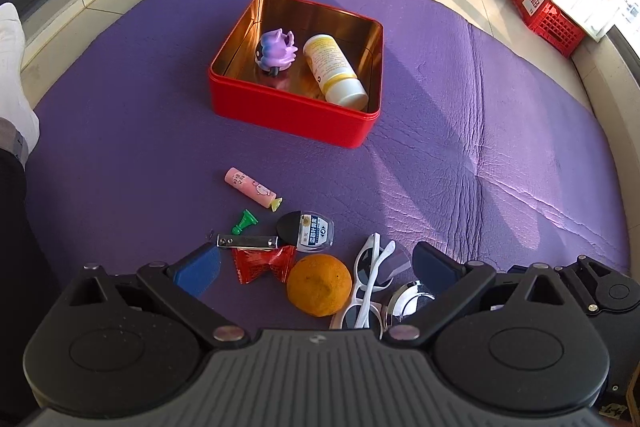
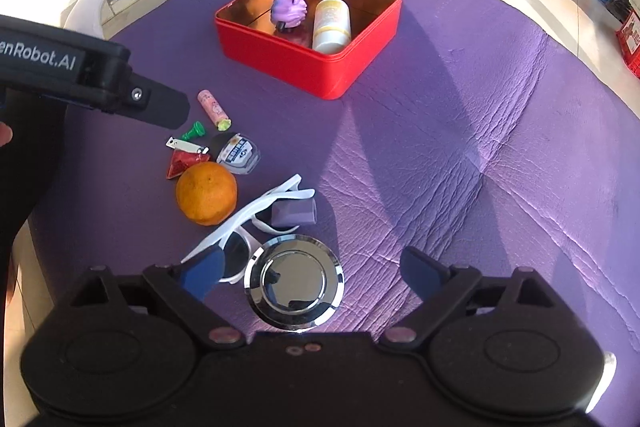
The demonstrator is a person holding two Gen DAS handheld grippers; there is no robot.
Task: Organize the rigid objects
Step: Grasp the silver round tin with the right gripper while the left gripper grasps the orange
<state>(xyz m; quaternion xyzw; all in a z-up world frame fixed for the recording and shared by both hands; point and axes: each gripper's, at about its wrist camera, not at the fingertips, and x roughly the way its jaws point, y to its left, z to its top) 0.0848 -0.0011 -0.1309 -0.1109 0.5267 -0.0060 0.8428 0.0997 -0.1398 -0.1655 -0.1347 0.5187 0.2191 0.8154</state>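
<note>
Red tin (image 1: 292, 113) on purple mat (image 1: 480, 147), holding one purple toy figure (image 1: 276, 51) and one white-and-yellow bottle (image 1: 334, 69) lying on its side. Loose on the mat nearer the cameras: pink tube (image 1: 250, 187), green chess pawn (image 1: 244, 220), nail clipper (image 1: 247, 241), red candy wrapper (image 1: 264, 264), black-capped clear case (image 1: 306, 229), orange (image 1: 319, 285), white sunglasses (image 1: 370, 279), round chrome disc (image 2: 294, 285), small purple block (image 2: 294, 213). Left tool (image 1: 316, 263) spread fully wide above the orange and wrapper, holding nothing; right tool (image 2: 316, 269) likewise wide, empty, straddling the chrome disc.
</note>
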